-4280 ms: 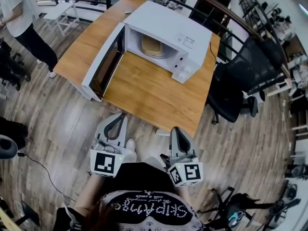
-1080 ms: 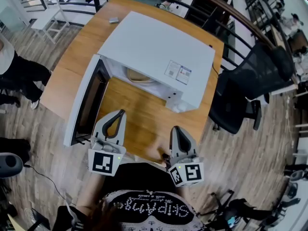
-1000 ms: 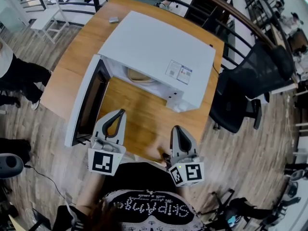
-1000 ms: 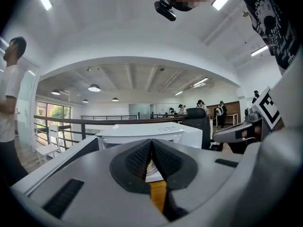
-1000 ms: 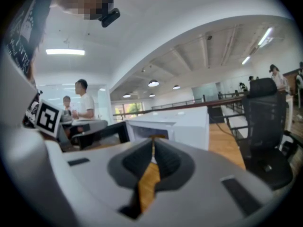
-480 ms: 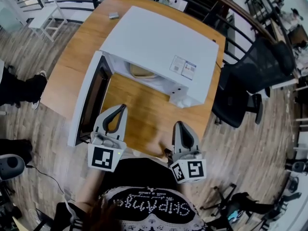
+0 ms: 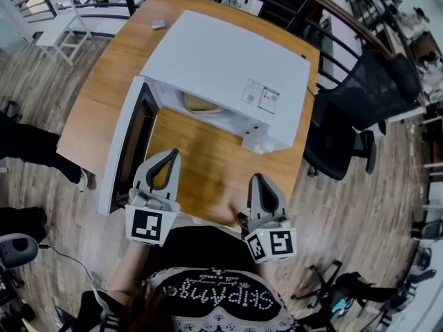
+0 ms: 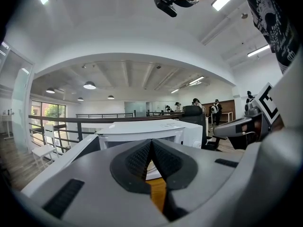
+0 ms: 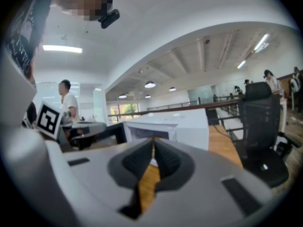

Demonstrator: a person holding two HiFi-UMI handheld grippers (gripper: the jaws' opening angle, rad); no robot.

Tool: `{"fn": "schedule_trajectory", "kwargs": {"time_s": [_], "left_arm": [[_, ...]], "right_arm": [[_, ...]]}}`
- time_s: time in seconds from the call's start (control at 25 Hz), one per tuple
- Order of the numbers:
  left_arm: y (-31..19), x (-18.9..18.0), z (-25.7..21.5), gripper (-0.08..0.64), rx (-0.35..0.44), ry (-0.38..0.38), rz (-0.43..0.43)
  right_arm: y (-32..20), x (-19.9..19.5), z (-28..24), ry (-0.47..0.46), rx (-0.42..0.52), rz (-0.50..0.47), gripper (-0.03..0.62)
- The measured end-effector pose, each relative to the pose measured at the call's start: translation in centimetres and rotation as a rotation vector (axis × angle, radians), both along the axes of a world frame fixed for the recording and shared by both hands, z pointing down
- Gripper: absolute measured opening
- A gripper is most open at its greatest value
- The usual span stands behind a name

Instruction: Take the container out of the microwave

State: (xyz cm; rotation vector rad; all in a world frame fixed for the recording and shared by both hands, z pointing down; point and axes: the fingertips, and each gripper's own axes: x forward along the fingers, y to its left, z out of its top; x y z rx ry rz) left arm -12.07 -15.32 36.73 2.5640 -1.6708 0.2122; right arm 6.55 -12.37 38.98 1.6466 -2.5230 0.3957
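We have drawn nearer the microwave point(image 7: 221, 57); its door point(image 7: 130, 147) stands open, the container point(image 7: 199, 104) still inside. Left tool point(image 7: 172, 156) and right tool point(image 7: 257, 179) are both closed, empty.

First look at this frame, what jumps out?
A big white microwave sits on the wooden table, its door swung open to the left and a tan container showing inside. Near the table's front edge, the left gripper and right gripper are both shut and empty, short of the microwave.
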Motion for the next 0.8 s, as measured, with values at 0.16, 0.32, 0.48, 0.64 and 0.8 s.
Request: {"fn": "schedule_trajectory", "kwargs": {"time_s": [0.16,0.32,0.48,0.64,0.8], "left_arm": [[-0.2,0.0,0.0,0.032,0.005,-0.016,0.008],[-0.6,0.2,0.8,0.034,-0.002,-0.102,0.032],[-1.4,0.9,2.2,0.084,-0.014,-0.225,0.102],[-2.3,2.0,3.6,0.126,-0.029,-0.305,0.181],[-4.0,3.2,4.9,0.14,-0.027,-0.387,0.24]], "right_arm": [[-0.2,0.0,-0.1,0.001,0.002,0.005,0.035],[-0.3,0.1,0.0,0.003,0.0,0.012,0.035],[-0.3,0.3,0.1,0.004,-0.002,0.024,0.035],[-0.2,0.6,0.1,0.006,-0.006,0.041,0.035],[0.0,1.2,0.1,0.006,-0.008,0.06,0.035]]}}
